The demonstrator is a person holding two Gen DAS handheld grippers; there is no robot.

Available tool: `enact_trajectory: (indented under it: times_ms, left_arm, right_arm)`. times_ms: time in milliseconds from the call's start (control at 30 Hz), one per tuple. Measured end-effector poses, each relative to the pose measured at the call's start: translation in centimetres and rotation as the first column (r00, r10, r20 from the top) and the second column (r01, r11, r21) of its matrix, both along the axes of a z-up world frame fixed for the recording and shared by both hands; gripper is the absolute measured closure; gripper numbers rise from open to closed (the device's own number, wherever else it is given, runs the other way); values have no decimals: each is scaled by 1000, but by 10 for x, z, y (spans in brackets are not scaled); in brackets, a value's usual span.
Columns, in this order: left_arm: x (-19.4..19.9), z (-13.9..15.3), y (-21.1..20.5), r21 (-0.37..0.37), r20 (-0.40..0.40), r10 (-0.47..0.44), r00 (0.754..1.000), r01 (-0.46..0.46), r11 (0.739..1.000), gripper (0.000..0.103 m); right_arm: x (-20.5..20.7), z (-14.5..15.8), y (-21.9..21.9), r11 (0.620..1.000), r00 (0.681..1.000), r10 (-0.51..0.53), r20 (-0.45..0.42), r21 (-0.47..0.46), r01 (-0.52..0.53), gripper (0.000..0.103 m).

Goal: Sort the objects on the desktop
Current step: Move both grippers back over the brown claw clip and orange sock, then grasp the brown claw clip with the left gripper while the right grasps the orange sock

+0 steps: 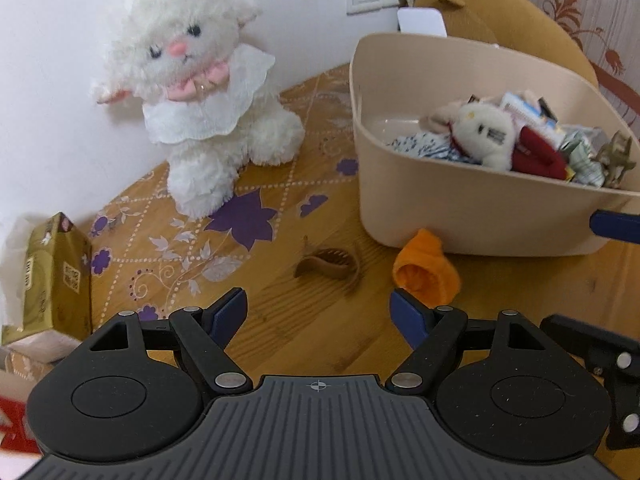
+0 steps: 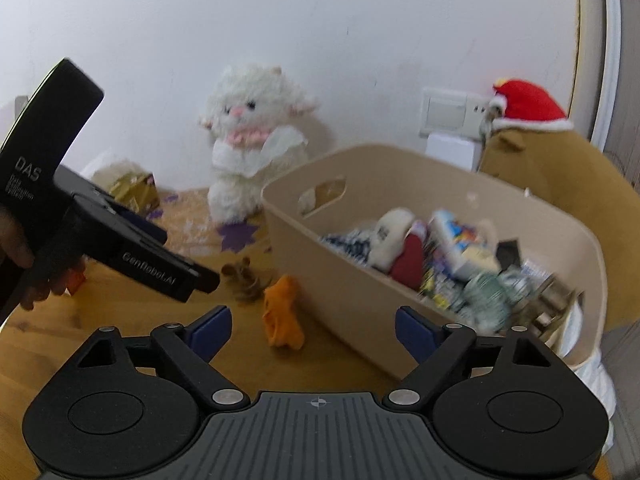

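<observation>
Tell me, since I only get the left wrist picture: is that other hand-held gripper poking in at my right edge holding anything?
Observer: No. The right wrist view shows the right hand-held gripper open and gripping nothing.
Operator: Does the beige basket have a handle?
Observer: Yes. The beige basket has a cut-out handle hole in its end wall, on the side toward the white plush lamb.
Operator: And what carries my own gripper?
Observer: A person's hand is wrapped around the handle of the left hand-held gripper.
</observation>
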State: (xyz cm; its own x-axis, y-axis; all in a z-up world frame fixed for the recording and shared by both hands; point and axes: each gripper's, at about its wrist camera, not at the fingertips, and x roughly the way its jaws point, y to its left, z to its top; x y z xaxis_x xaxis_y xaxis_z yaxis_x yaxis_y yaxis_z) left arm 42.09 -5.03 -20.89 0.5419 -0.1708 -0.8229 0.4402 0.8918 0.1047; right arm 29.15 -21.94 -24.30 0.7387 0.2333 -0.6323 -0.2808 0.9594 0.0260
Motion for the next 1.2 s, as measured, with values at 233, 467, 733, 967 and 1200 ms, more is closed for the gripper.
enact_trajectory:
  times_ms: [233,467,733,967,1200]
  left_arm:
    - [23,-26,3,1,-11,-52,999,52,999,23]
    - [41,-43,4,-19,-19,-93,995,93,996,23]
    - [51,-58,-4,-32,-38,-116,993,115,993,23]
    - [51,-59,-5,-60,-20,-131,991,129,990,32]
    - [50,-58,-5,-78,-8,-161,987,160,984,51]
  right_arm:
    - [18,-38,12,1000,997,-26,-72,-15,25,19]
    - [39,-69,22,999,992,-39,-123,-24,37,26]
    - [51,-83,38,999,991,-34,-129,-13,32,28]
    - [55,-82,43,999,994,-41,-101,-9,41,55]
    - [58,-82,44,999,994,-50,-94,-13,49,91]
